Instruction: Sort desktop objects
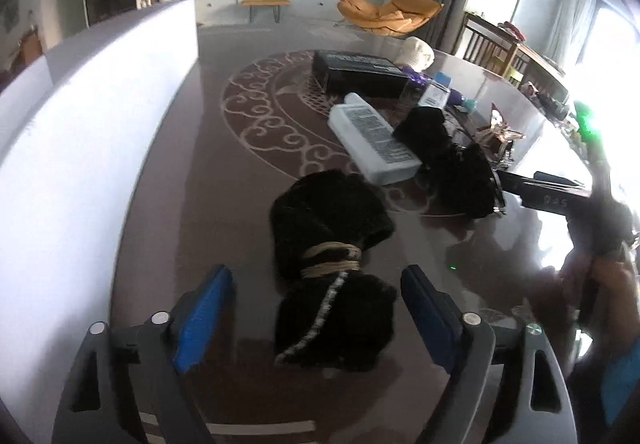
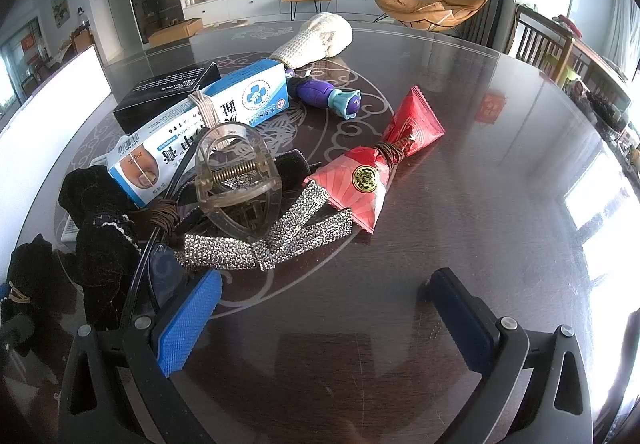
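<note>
Between my left jaws point(image 1: 316, 318) a black velvet bow point(image 1: 332, 276), bound at its waist with tan cord, is lying flat on the dark bench point(image 1: 192, 204); the blue pads are standing wide on either side, touching nothing. Beyond it a white bottle point(image 1: 372, 138) is resting beside another black bow point(image 1: 452, 160). My right jaws point(image 2: 324, 318) are hovering wide and empty over bare bench, with a rhinestone bow point(image 2: 268, 236), clear hair claw point(image 2: 236, 180), red packet point(image 2: 380, 164) and blue box point(image 2: 200, 124) lying just ahead.

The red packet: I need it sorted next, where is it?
In the right wrist view the red packet lies on the table, right of centre, beside the sparkly bow and the clear hair claw.
</note>
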Demonstrator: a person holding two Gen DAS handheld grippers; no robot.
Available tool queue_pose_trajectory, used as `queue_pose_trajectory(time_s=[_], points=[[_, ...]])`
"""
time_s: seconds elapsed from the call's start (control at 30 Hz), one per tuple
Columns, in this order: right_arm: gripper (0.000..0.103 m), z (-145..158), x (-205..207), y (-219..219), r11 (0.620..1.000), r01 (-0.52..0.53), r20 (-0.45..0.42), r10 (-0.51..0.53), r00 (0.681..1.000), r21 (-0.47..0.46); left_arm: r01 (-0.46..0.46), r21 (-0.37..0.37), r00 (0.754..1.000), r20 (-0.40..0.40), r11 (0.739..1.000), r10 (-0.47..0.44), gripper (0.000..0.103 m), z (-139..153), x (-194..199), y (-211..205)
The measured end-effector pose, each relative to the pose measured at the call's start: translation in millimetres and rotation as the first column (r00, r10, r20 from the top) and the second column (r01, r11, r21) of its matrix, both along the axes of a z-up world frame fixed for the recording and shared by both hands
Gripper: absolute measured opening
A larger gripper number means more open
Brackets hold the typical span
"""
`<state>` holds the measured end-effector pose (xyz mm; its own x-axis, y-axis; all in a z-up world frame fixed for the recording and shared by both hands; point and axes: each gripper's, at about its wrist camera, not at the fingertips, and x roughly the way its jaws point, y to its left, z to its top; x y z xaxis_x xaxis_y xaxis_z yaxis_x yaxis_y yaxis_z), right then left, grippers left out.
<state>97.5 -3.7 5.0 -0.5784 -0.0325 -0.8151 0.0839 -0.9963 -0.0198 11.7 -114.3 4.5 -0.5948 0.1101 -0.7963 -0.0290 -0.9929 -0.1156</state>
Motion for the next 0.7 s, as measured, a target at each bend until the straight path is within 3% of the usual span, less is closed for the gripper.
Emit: queue_pose_trajectory(time_s=[0.17, 0.23, 0.3, 0.7], points=[[0.103, 0, 0, -1, 1.000, 0.000, 0.000, 0.000, 1.000, 0.000, 0.008, -0.080, 0.999, 0.043, 0.997, -0.004, 0.089, -6, -17, 10], [0.103, 1, 0, -1, 1.000, 0.000, 0.000, 0.000, 1.000, 0.000, 0.024, -0.127, 0.998, 0.054, 0.992, -0.017, 0.098, -9, -24, 18], [0.103, 0, 0, 0, 1.000, 0.000, 0.000, 0.000, 1.000, 0.000, 0.018, -0.116, 0.998, 0.056, 0.993, -0.012, 0.103, -12, -31, 19], [0.103, 0, 0, -1, 1.000, 0.000, 0.000, 0.000, 1.000, -0.001, 0.000, -0.109, 1.000, 0.023, 0.994, 0.003, 0.103, -15, -33, 19]])
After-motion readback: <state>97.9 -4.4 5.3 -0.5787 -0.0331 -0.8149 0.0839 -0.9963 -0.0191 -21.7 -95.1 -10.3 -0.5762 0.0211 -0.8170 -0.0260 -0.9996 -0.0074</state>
